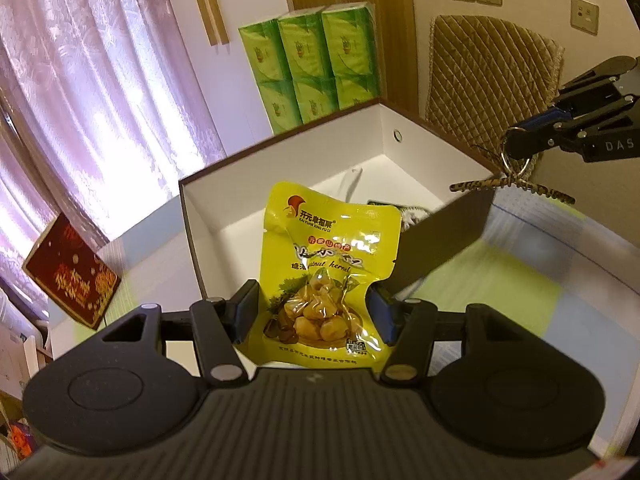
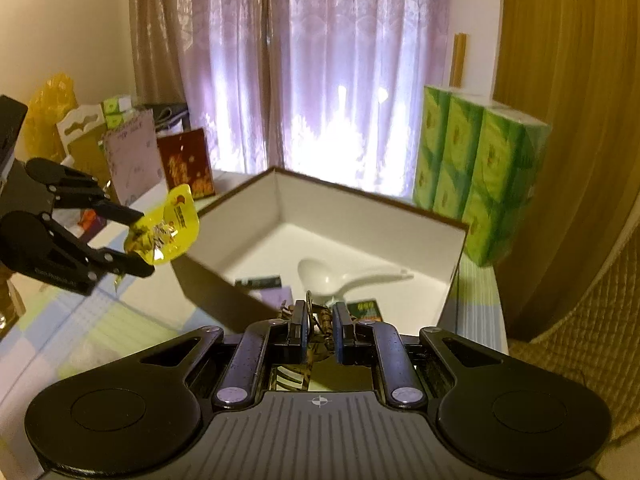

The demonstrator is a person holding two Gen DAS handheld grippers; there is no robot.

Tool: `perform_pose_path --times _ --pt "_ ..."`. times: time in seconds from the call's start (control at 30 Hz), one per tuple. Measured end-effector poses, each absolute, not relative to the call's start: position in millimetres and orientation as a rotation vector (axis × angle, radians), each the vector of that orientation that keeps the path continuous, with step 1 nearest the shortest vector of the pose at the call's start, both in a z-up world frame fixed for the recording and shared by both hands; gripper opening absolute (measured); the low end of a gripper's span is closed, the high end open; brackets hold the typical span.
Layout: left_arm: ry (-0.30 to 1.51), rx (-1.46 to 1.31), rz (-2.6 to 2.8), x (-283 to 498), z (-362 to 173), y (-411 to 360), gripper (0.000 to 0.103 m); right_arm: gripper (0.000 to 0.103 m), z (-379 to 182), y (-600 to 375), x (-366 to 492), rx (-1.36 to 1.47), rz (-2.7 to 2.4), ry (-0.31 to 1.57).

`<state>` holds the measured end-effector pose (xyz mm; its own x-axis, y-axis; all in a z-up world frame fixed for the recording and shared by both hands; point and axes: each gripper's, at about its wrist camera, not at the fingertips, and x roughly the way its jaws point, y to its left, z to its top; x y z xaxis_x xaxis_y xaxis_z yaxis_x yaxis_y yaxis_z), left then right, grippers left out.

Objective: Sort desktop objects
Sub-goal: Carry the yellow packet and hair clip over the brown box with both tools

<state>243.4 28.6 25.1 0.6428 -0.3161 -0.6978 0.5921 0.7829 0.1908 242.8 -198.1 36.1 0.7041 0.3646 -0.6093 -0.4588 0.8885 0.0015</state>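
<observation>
On my left, my left gripper (image 1: 314, 312) is clamped on the yellow snack pouch (image 1: 326, 276), which hangs in the air by the near-left wall of the open white box (image 1: 384, 128), not yet over its floor by my reading. Inside the box a white spoon (image 2: 340, 276), a dark packet (image 2: 258, 281) and a green packet (image 2: 365, 309) already lie on the bottom, so part of the sorting looks done. Further right, my right gripper (image 2: 320, 330) is closed on a leopard-print hair clip (image 1: 516, 186) with its metal ring (image 1: 516, 162), held just above the box's near-right corner. Both pieces remain to be dropped in; whether more things wait on the table I cannot tell
</observation>
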Motion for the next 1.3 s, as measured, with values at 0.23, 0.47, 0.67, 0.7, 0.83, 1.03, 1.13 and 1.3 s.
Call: perform_pose_path --times 0.23,0.47,0.67,0.7,0.83,1.03,1.13,1.3 --pt "0.699 0.423 -0.539 276 29 17 0.054 0.009 43 -196 282 -0.144 0.453 0.634" --pt "0.738 0.379 -0.522 314 23 12 0.054 0.009 35 -196 323 -0.12 0.442 0.665" --pt "0.779 0.354 -0.496 348 15 7 0.054 0.009 20 -194 358 -0.099 0.432 0.704" --pt "0.787 0.348 -0.492 354 12 6 0.054 0.009 18 -193 364 -0.095 0.43 0.71" --pt "0.822 0.338 -0.474 374 2 3 0.054 0.009 5 -191 384 -0.078 0.427 0.738" --pt "0.872 0.349 -0.455 401 -17 -4 0.054 0.009 -11 -185 412 -0.063 0.422 0.785" --pt "0.905 0.342 -0.441 414 -27 -6 0.054 0.009 -18 -179 424 -0.07 0.424 0.803" --pt "0.946 0.347 -0.416 432 -45 -10 0.054 0.009 -29 -172 440 -0.071 0.425 0.826"
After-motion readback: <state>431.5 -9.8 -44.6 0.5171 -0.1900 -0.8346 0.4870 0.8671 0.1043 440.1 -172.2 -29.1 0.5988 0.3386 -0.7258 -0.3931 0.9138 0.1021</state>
